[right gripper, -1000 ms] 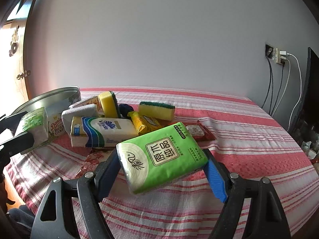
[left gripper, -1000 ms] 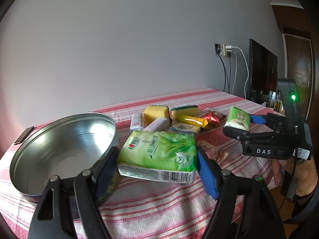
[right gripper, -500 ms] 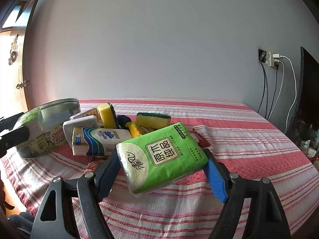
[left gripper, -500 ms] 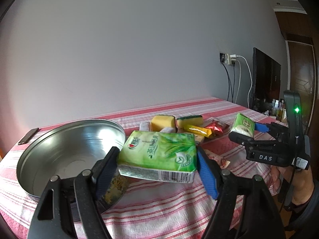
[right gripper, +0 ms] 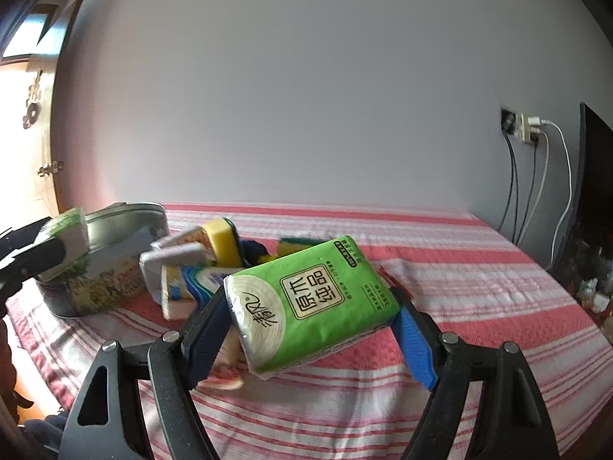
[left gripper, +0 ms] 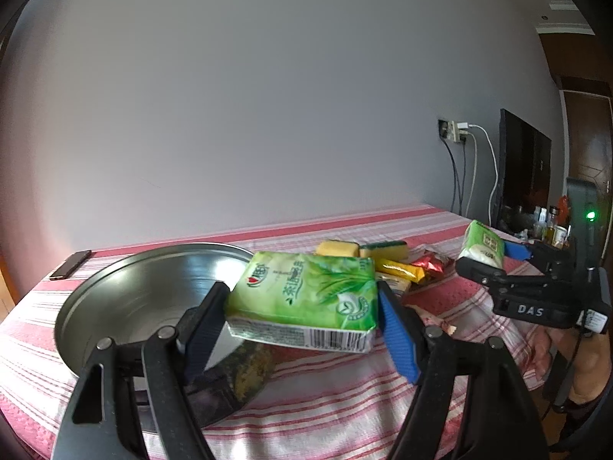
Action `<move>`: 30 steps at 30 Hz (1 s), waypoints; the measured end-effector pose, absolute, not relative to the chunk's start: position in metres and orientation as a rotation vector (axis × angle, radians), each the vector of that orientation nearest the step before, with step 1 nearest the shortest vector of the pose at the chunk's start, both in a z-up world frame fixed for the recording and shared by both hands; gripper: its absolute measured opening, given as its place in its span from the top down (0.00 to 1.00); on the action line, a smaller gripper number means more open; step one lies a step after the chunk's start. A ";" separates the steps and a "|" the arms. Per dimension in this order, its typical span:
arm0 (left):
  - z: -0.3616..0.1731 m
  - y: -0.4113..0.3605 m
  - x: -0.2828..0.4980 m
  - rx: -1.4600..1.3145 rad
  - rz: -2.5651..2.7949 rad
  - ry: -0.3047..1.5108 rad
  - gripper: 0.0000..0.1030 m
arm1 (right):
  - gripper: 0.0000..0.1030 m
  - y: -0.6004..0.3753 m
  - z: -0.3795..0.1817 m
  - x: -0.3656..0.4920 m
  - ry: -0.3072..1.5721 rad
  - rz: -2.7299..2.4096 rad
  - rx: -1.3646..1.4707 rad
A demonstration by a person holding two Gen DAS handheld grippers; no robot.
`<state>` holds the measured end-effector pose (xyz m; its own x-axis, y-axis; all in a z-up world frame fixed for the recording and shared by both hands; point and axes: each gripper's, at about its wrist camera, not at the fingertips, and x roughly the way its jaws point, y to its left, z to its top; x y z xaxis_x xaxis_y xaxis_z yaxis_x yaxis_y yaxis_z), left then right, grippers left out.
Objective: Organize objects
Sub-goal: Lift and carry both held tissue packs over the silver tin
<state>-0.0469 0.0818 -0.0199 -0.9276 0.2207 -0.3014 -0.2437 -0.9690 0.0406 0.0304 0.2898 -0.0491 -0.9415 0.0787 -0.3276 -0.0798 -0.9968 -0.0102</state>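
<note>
My left gripper (left gripper: 302, 306) is shut on a green tea-leaf tissue pack (left gripper: 306, 299), held in the air beside the right rim of the round metal tin (left gripper: 130, 299). My right gripper (right gripper: 310, 306) is shut on a green tissue pack with Chinese lettering (right gripper: 310, 299), tilted, above the striped cloth. Each gripper shows in the other's view: the right gripper (left gripper: 494, 257) at the right edge with its pack (left gripper: 482, 243), the left gripper (right gripper: 57, 245) at the far left by the tin (right gripper: 115, 264).
A pile lies mid-table: yellow sponges (left gripper: 383, 249), yellow and red snack wrappers (left gripper: 406, 268), a blue-and-white tissue pack (right gripper: 191, 287), a white soap-like bar (right gripper: 172, 264). A phone (left gripper: 71, 264) lies by the far left edge. Wall socket with cables (left gripper: 459, 153) and a dark screen (left gripper: 525, 176) stand at right.
Both views have tilted upward and the table sits lower in frame. My left gripper has shifted with its pack, so the tin lies more beneath it. Both grips are unchanged.
</note>
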 end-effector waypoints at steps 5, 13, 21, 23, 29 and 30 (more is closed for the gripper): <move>-0.017 0.069 -0.047 -0.423 2.906 0.096 0.26 | 0.21 0.275 -0.036 0.031 -0.011 3.063 -0.479; -0.011 0.038 -0.049 -0.414 2.976 0.043 0.26 | 0.21 0.253 -0.020 0.020 -0.029 3.144 -0.477; -0.013 0.005 -0.056 -0.454 3.029 -0.013 0.26 | 0.21 0.228 -0.015 0.003 -0.022 3.209 -0.525; -0.014 0.001 -0.058 -0.464 3.040 -0.017 0.26 | 0.21 0.221 -0.014 -0.002 -0.034 3.224 -0.535; -0.015 -0.012 -0.065 -0.492 3.058 -0.035 0.26 | 0.21 0.199 -0.011 -0.020 -0.078 3.263 -0.577; -0.016 -0.016 -0.067 -0.503 3.060 -0.038 0.26 | 0.21 0.195 -0.010 -0.023 -0.080 3.273 -0.589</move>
